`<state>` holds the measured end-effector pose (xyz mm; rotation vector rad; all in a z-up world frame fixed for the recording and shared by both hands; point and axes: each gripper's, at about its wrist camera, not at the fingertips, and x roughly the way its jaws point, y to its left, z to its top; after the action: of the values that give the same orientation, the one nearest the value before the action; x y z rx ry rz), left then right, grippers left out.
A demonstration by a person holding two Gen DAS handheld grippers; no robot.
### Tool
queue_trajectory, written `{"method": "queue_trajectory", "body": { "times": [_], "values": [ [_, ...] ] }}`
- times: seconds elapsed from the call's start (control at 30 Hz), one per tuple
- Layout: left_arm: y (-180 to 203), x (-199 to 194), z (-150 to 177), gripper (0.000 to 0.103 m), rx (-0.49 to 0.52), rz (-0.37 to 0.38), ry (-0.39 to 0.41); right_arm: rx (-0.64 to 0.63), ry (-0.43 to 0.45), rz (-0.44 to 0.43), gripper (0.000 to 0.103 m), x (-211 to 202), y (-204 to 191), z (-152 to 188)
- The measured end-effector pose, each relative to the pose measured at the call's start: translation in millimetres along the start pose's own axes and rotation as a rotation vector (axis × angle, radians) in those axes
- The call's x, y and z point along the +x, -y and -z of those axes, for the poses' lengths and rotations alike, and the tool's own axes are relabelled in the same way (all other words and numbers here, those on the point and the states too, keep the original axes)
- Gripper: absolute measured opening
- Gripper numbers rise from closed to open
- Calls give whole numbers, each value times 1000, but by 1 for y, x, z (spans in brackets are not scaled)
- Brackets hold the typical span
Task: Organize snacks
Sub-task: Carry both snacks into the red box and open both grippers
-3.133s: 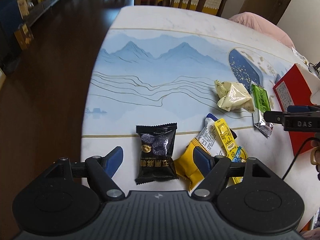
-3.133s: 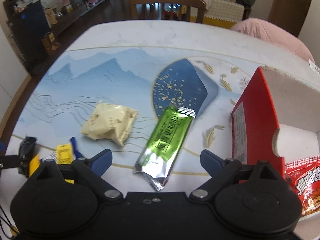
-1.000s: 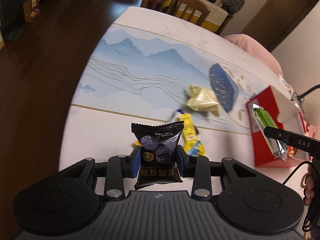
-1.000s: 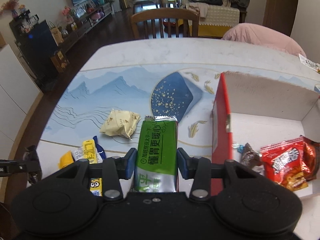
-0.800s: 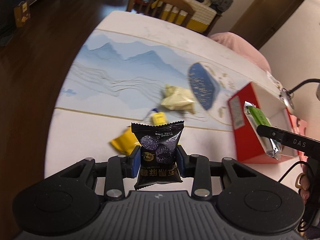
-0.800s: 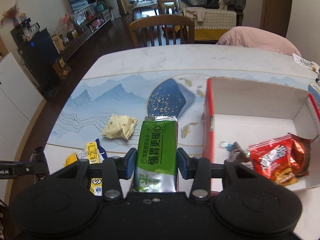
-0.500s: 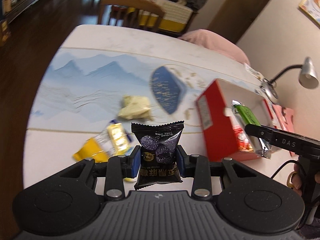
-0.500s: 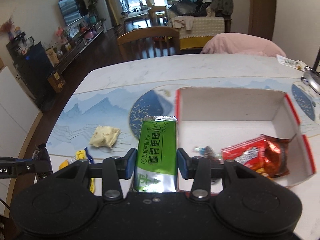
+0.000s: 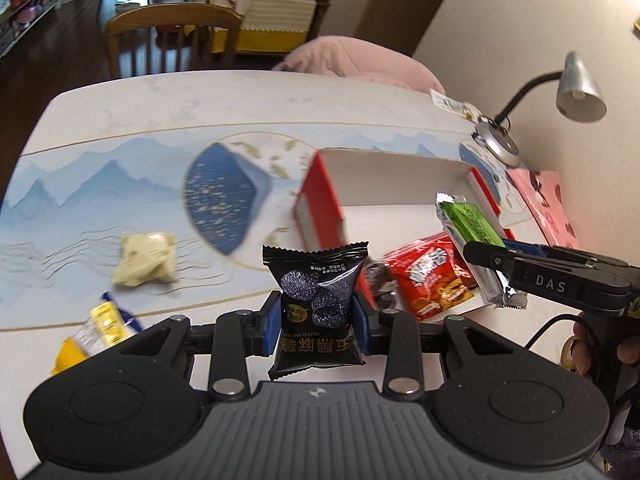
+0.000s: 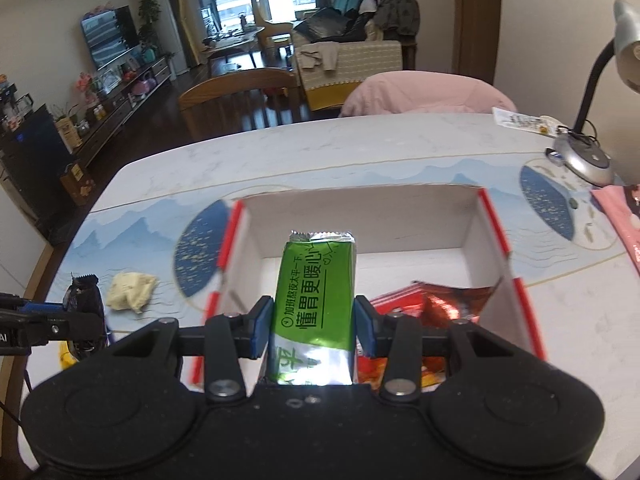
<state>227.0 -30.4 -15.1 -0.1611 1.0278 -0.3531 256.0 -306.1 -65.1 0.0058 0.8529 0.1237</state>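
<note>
The left gripper (image 9: 316,322) is carrying the black snack packet (image 9: 318,304) off the table toward the red box (image 9: 320,204). The right gripper (image 10: 314,326) is bringing the green snack bar (image 10: 316,292) over the box's open interior.

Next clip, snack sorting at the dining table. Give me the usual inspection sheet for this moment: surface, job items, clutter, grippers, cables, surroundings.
Surface: table with blue mountain-print mat.
Job's things: red box open, red snack bag inside; pale yellow packet and yellow packets on the mat.
Clutter: pink bag, small wrapper at the far edge.
Grippers: left gripper shut on black packet; right gripper shut on green bar, over the box.
Cables: black cable by the right hand.
Surroundings: desk lamp, wooden chair, pink cushion.
</note>
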Motion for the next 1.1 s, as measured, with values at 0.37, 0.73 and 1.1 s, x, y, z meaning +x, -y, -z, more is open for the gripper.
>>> {"method": "queue_trajectory", "body": {
  "times": [0.37,0.73,1.1],
  "values": [
    [73,54,-35,35,90,-46,-84,-15,-24,3,42,24,57,-12],
    [116,116,-51,35,145,-85,-198,-90,-106,29,42,65,81,-21],
    [119,173,-56,35,135,-130,-301,-145,-155,44,42,81,82,-13]
  ]
}}
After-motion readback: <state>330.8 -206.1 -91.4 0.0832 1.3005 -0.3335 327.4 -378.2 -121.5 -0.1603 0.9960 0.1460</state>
